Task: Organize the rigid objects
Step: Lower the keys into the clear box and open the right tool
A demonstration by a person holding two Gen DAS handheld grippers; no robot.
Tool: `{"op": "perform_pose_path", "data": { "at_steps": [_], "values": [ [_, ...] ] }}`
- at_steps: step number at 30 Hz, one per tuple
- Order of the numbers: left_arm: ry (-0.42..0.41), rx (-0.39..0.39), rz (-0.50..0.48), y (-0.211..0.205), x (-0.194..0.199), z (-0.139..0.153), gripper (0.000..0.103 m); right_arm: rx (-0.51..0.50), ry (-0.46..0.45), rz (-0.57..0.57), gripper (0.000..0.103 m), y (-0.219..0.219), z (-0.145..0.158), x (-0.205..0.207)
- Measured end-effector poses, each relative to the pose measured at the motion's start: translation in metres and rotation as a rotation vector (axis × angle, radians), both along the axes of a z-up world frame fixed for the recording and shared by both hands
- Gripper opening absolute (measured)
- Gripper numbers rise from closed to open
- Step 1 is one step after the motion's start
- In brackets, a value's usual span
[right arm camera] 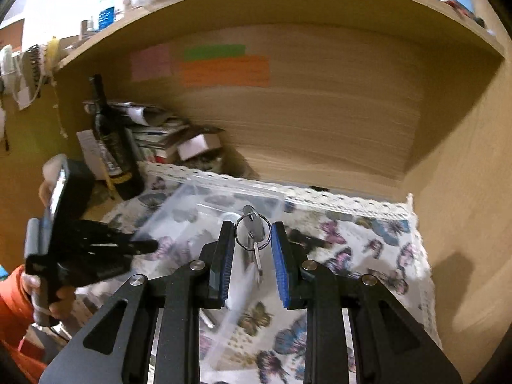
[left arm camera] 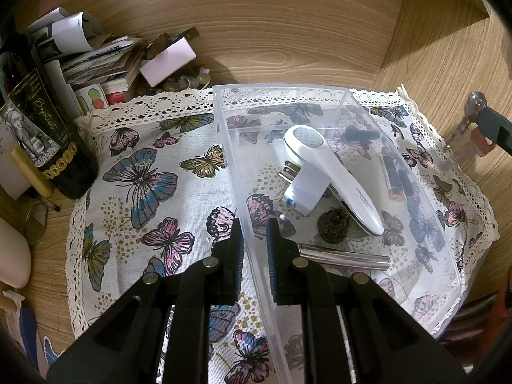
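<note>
A clear plastic bin (left arm camera: pixel 428 275) sits on a butterfly cloth (left arm camera: pixel 144 176) and holds a white lint shaver (left arm camera: pixel 323 166), a white plug adapter (left arm camera: pixel 304 188), batteries (left arm camera: pixel 395 176), a pine cone (left arm camera: pixel 332 224) and a metal tube (left arm camera: pixel 345 257). My left gripper (left arm camera: pixel 254 240) is shut on the bin's left wall (left arm camera: pixel 243 211). My right gripper (right arm camera: pixel 252 249) holds a key ring with keys (right arm camera: pixel 251 233) between its jaws, above the bin (right arm camera: pixel 179 211). The keys and right gripper also show at the right edge of the left wrist view (left arm camera: pixel 473 121).
A dark wine bottle (left arm camera: pixel 41 128) stands left of the cloth. A pile of papers, cards and small items (left arm camera: pixel 108 60) lies behind it. Wooden shelf walls (right arm camera: pixel 320 121) close the back and right. A drinking glass (left arm camera: pixel 36 224) stands at the left.
</note>
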State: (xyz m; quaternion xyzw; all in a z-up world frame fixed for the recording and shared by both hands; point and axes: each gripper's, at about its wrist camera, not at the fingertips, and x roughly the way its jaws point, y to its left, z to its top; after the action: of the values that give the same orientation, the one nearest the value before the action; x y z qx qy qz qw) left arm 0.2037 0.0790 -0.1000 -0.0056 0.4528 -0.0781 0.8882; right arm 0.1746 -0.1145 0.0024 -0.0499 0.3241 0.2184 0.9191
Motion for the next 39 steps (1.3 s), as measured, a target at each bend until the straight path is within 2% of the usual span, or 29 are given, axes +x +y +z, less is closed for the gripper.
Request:
{"op": "perform_pose_path", "data": {
  "at_steps": [6,12,25,39],
  "values": [
    [0.000,0.000,0.000,0.000,0.000,0.000,0.013,-0.022,0.014,0.091,0.021,0.029,-0.006,0.001],
    [-0.001,-0.002,0.000,-0.001,0.000,0.000,0.013,-0.050,0.066,0.146,0.022,0.049,-0.022,0.006],
    [-0.003,-0.002,-0.001,-0.004,0.001,-0.001,0.013,-0.165,0.242,0.155,0.022,0.052,-0.073,0.014],
    [-0.005,0.000,-0.001,-0.005,0.000,-0.001,0.013,-0.189,0.269,0.155,0.022,0.053,-0.077,0.010]
  ]
}}
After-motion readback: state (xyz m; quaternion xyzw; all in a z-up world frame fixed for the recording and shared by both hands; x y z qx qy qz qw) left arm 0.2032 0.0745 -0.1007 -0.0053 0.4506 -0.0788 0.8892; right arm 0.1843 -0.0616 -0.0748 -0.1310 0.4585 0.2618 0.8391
